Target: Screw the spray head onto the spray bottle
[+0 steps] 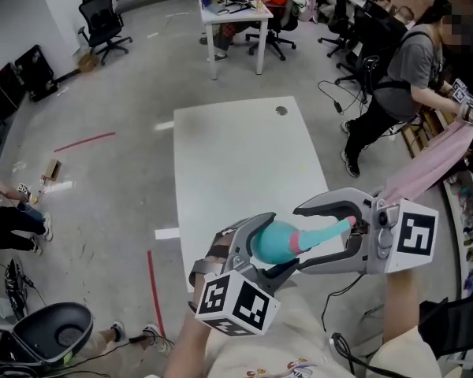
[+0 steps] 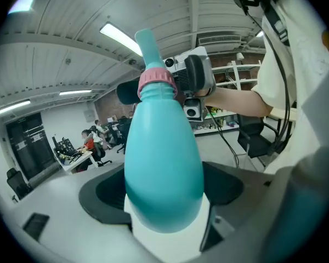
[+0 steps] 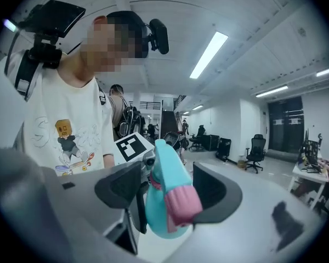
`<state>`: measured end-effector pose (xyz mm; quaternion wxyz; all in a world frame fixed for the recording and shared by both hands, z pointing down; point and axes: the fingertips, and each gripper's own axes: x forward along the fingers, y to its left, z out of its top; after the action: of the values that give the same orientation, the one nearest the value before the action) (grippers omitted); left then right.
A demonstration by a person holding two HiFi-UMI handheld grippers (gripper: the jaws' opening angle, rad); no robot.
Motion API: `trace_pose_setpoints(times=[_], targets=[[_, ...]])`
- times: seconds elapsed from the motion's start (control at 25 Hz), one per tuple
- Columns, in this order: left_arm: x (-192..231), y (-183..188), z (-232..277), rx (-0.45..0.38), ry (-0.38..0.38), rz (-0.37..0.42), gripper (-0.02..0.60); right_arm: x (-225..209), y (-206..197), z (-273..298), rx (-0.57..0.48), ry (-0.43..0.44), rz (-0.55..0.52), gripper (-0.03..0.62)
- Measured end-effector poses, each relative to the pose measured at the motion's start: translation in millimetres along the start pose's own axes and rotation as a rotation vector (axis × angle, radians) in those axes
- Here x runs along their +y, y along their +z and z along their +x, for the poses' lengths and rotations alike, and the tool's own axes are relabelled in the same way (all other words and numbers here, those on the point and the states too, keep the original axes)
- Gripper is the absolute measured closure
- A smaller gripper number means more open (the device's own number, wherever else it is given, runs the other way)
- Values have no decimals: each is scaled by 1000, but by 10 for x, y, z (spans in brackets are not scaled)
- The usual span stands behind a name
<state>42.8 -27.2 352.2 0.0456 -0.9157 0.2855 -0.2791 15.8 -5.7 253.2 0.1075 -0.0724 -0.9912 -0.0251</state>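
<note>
The left gripper (image 1: 266, 248) was clamped on the round teal body of the spray bottle (image 1: 272, 241), both pads pressed against its sides. It held the bottle in the air over the near edge of the white table (image 1: 236, 156), lying almost sideways. The spray head (image 1: 331, 231) sat on the bottle's neck at a pink collar (image 2: 158, 82) and pointed toward the right gripper (image 3: 169, 193). That one's jaws stood wide apart, with the head's pink tip (image 1: 350, 224) between them and neither pad pressing on it.

I could read no brand or label on the bottle. Each gripper carried a cube with black-and-white square markers, the left cube (image 1: 235, 304) and the right cube (image 1: 415, 239). The person's white T-shirt (image 3: 71, 125) showed a cartoon box-headed skateboarder; its faint lettering was too pale to read. Farther off, another person in a gray shirt (image 1: 410, 61) bent over some shelves.
</note>
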Motion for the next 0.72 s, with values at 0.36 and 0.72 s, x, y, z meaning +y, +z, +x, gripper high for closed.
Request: trace_pose_setpoints(times=[0.36,0.72], targets=[[-104,-135,8,33,-43,46,176,100,-120,-50,65,66,-53,350],[-191,-101,142,36,-60,66,176,135,-199,-90,72,57,-23,415]])
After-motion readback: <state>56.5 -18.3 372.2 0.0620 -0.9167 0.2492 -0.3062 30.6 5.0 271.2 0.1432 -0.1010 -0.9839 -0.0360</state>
